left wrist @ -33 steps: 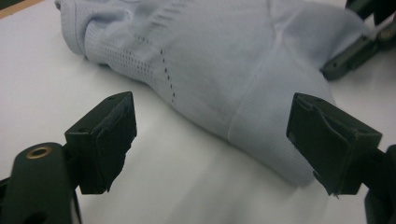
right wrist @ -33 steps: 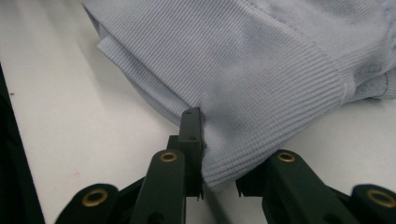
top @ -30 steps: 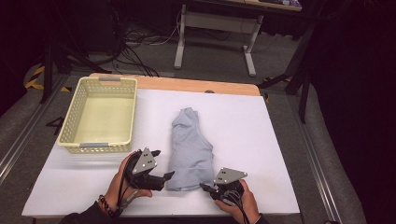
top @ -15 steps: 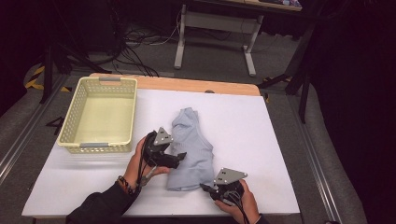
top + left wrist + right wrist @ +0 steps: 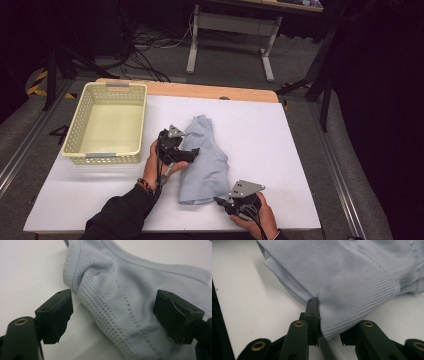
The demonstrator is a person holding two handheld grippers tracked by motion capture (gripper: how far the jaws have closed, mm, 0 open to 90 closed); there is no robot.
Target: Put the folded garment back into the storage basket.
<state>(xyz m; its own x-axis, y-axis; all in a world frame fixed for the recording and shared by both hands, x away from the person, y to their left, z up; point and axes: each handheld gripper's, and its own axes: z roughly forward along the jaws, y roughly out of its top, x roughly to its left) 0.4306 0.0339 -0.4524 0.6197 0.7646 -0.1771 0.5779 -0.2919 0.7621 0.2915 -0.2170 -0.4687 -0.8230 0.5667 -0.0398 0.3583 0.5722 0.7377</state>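
Setting: a laboratory or recording workspace, kept dark outside the work area. Evidence: a white tabletop (image 5: 260,135) with a wooden far edge, flanked by metal rails (image 5: 20,155) along the grey carpeted floor (image 5: 240,70). Loose black cables (image 5: 150,42) lie on the floor behind it. A metal-framed bench (image 5: 230,30) stands farther back. Yellow-black hazard tape (image 5: 36,86) marks the floor at left.

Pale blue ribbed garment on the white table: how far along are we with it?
Done: the pale blue ribbed garment lies folded into a narrow strip. In hand: the right gripper pinches its near hem, jaws just easing open; the left gripper stands open around the perforated edge, not yet closed. Left, probably: another fold and a move into the cream plastic basket, which holds nothing.
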